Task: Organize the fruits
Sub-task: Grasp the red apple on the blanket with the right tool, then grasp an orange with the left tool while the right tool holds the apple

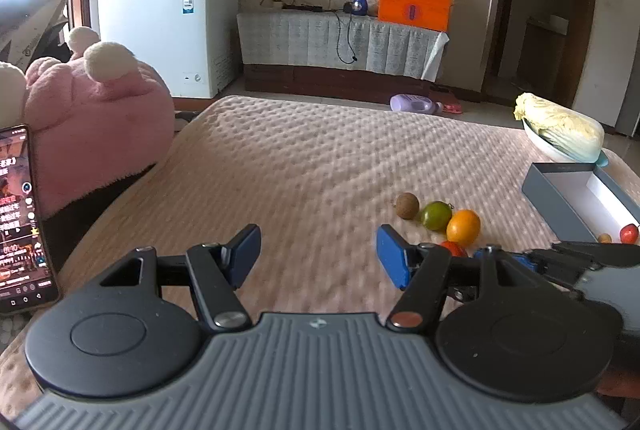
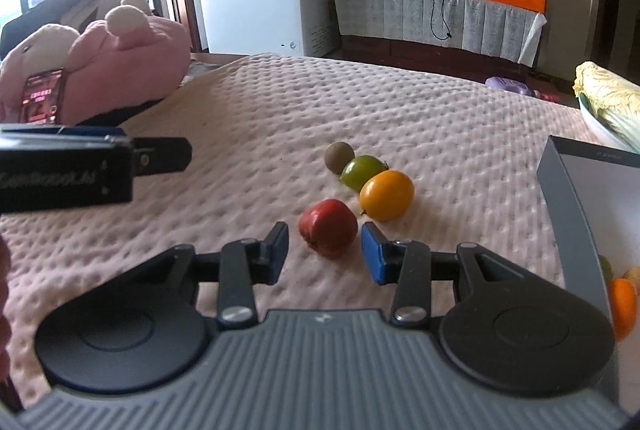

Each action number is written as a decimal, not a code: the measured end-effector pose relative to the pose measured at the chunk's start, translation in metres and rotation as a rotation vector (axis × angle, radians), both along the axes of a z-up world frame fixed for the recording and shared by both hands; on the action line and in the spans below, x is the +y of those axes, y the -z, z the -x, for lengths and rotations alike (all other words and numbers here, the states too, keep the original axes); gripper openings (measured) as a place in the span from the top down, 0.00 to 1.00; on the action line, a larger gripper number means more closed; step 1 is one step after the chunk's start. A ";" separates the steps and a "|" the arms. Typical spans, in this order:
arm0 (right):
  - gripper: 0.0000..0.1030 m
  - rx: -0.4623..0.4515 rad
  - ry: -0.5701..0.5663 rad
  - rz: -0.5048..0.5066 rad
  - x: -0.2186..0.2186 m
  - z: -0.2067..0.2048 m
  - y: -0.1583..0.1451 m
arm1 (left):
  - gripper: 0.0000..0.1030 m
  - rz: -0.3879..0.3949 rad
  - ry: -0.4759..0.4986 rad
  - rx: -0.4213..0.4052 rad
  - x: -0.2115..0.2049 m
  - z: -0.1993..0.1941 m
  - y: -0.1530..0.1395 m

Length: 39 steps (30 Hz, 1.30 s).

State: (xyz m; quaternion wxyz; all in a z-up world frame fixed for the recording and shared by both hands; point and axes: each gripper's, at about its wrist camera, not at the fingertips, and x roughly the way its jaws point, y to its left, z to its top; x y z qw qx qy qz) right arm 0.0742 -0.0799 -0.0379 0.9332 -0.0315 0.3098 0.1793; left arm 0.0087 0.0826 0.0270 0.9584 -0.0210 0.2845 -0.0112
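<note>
Four fruits lie on the bed (image 2: 280,118) | right hand-held gripper (image 2: 325,253) jaws apart, flanking the red fruit (image 2: 328,226), not yet gripping | left hand-held gripper (image 1: 318,256) apart, empty | grey box (image 1: 560,206), likely the destination, holds some fruit already

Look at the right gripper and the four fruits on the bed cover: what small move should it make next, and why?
Probably ease the right gripper forward until its open jaws straddle the red fruit, then close. That fruit lies nearest, just ahead of the gap and untouched, while the orange fruit, green fruit and brown fruit sit farther back. The grey box waits at right.
</note>
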 end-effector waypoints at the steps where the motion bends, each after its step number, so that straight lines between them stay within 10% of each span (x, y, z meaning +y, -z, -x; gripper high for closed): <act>1: 0.58 0.006 0.004 0.000 0.001 -0.002 0.001 | 0.32 -0.001 0.001 0.002 -0.001 -0.001 0.000; 39: 0.63 -0.093 0.108 -0.067 -0.126 0.075 -0.069 | 0.33 -0.044 0.171 0.019 -0.114 -0.023 0.020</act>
